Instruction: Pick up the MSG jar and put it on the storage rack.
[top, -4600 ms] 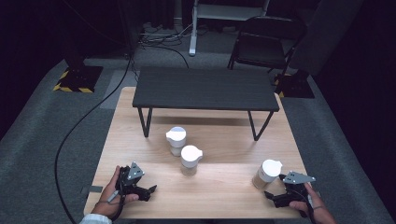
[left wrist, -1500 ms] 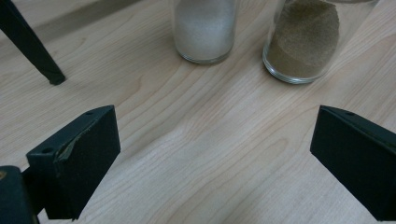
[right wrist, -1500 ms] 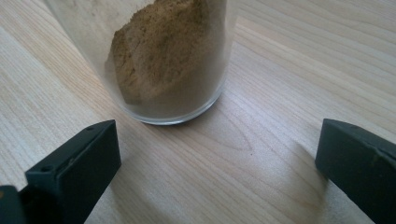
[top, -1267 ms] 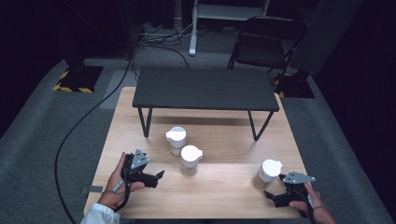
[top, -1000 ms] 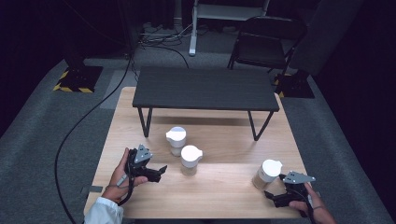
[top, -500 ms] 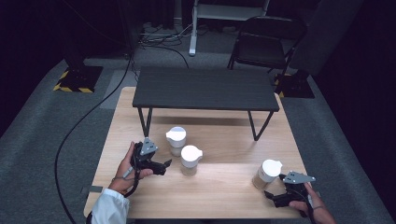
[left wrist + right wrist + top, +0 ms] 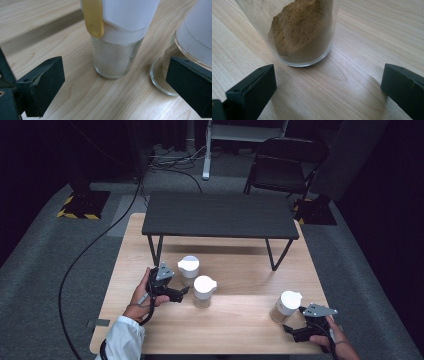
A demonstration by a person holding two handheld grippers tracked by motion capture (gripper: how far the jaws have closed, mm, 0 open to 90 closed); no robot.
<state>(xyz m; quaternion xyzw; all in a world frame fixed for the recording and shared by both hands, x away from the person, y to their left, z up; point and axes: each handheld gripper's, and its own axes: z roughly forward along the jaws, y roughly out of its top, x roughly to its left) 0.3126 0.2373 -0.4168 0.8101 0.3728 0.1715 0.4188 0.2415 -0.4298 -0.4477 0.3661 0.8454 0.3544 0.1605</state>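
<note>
the left gripper (image 7: pixel 183 292) is spread wide and points at the clear glass jar with a white lid and a yellow tab (image 7: pixel 117 40), which stands upright on the pale wooden tabletop (image 7: pixel 240 330) near the middle, just in front of the low black metal bench (image 7: pixel 220 215) that sits across the far half. a second white-lidded glass jar (image 7: pixel 203 291) stands just beside it, toward the near edge, and in the left gripper view its base lies close to the right-hand jaw. the right gripper (image 7: pixel 291 331) rests near the right near corner, its jaws also wide apart, with a third white-capped jar of brown powder (image 7: pixel 302 30) just ahead of it and not touched.

the jar the left gripper faces looks rigid, smooth and breakable; glass walls will likely be slippery under hard pads, and the pale powder inside should give it some weight low down. the safest hold seems to be across the bare glass body below the lid, square to the sides, since the lid tapers and the yellow tab would spoil an even grip. the neighbouring jar leaves little room on that side, so the jaws would need to come in straight.

the high view gives the layout: three jars, the bench, both hands. the left gripper view adds the yellow tab, the pale filling and the narrow gap between the two jars. the right gripper view reveals the brown, clumped contents, slumped to one side.
</note>
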